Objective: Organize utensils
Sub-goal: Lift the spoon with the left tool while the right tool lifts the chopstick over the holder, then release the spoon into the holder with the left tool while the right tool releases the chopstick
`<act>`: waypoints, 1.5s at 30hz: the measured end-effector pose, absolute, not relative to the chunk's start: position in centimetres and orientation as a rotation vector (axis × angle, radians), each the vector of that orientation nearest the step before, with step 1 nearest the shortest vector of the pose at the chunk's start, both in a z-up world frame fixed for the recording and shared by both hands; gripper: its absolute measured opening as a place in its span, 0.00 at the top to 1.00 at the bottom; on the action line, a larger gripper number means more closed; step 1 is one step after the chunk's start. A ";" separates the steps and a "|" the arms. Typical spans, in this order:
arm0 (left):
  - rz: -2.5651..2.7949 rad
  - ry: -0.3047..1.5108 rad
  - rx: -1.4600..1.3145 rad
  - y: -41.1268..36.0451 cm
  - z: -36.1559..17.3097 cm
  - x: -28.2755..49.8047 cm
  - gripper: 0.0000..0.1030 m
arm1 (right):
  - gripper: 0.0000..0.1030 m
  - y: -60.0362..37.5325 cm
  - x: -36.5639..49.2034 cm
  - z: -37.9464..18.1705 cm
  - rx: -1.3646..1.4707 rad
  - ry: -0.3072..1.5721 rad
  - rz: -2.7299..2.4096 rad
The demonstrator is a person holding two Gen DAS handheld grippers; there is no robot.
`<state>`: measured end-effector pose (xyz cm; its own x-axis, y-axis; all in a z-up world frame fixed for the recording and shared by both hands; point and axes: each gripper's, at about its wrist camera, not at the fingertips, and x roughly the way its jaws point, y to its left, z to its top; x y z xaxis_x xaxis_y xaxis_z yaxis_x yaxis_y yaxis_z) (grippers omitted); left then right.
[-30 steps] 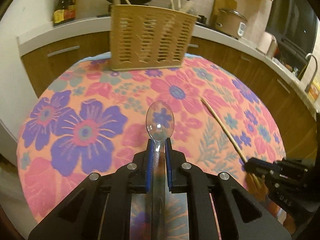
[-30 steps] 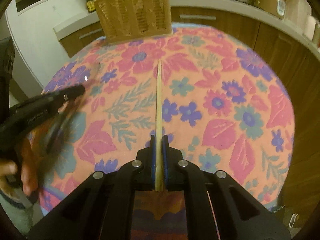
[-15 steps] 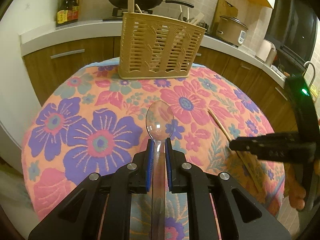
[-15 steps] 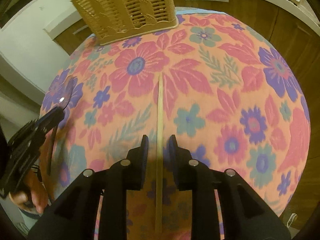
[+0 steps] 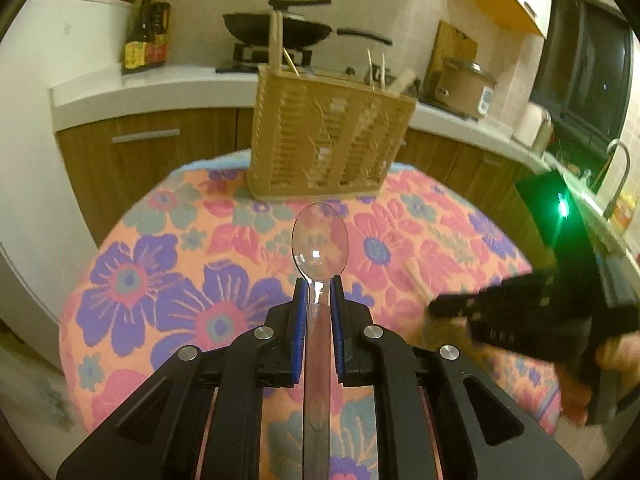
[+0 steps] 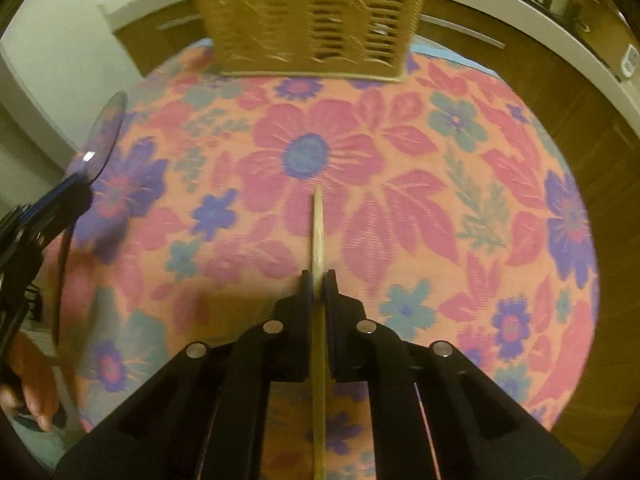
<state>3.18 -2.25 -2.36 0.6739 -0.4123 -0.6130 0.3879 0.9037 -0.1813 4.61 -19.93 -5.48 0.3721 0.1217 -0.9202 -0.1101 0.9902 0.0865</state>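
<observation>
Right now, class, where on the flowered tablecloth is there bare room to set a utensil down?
The floral tablecloth is bare between the tan slotted utensil basket and the right gripper clamping a wooden chopstick. The left edge is crowded by the left gripper holding a clear plastic spoon.

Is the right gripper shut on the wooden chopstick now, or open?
Shut: the right gripper has both pads pressed against the thin wooden chopstick, which pokes forward over the floral tablecloth.

Ahead of you, the floral surface lies open up to the basket. That basket blocks the far edge; utensils jut from its top.
</observation>
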 end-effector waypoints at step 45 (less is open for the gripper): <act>-0.388 0.078 -0.355 -6.4 10.2 19.0 0.91 | 0.96 -24.2 21.5 12.8 0.296 0.240 0.057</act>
